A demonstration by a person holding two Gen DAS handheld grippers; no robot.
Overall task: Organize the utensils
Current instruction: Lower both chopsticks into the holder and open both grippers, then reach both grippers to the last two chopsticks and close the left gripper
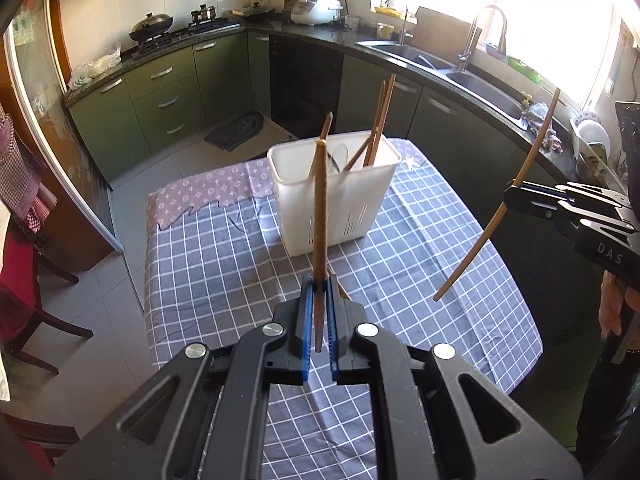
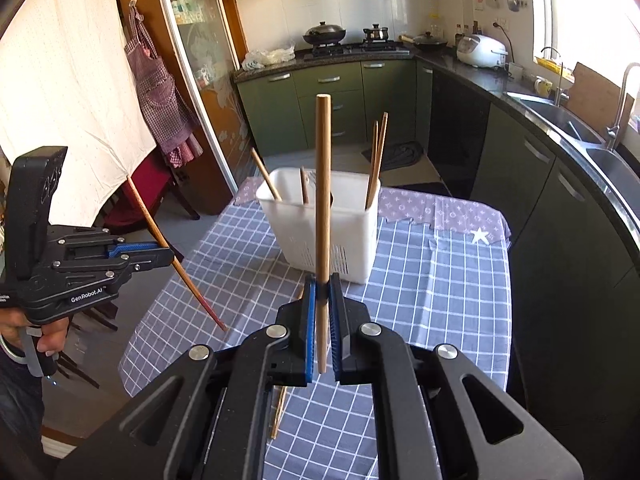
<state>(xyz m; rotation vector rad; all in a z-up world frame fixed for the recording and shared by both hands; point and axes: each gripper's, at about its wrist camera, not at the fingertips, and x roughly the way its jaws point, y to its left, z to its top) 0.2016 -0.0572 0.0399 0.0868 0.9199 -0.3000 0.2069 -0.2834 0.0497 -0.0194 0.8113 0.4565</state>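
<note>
A white plastic utensil holder (image 1: 336,196) (image 2: 320,224) stands on the checked tablecloth and holds several wooden chopsticks (image 1: 378,120) (image 2: 378,156). My left gripper (image 1: 319,284) (image 2: 170,256) is shut on one brown chopstick (image 1: 321,208) (image 2: 176,264), held upright above the table in front of the holder. My right gripper (image 2: 322,284) (image 1: 508,194) is shut on another wooden chopstick (image 2: 323,200) (image 1: 496,220), also raised near the holder. One more chopstick (image 2: 280,408) lies on the cloth under the right gripper.
The table (image 1: 460,280) (image 2: 440,300) has a grey checked cloth over a purple patterned one. Green kitchen cabinets (image 1: 168,96), a stove with pans (image 2: 324,34), a rice cooker (image 1: 316,10) and a sink (image 1: 480,88) lie behind. Red chairs (image 1: 24,280) stand left.
</note>
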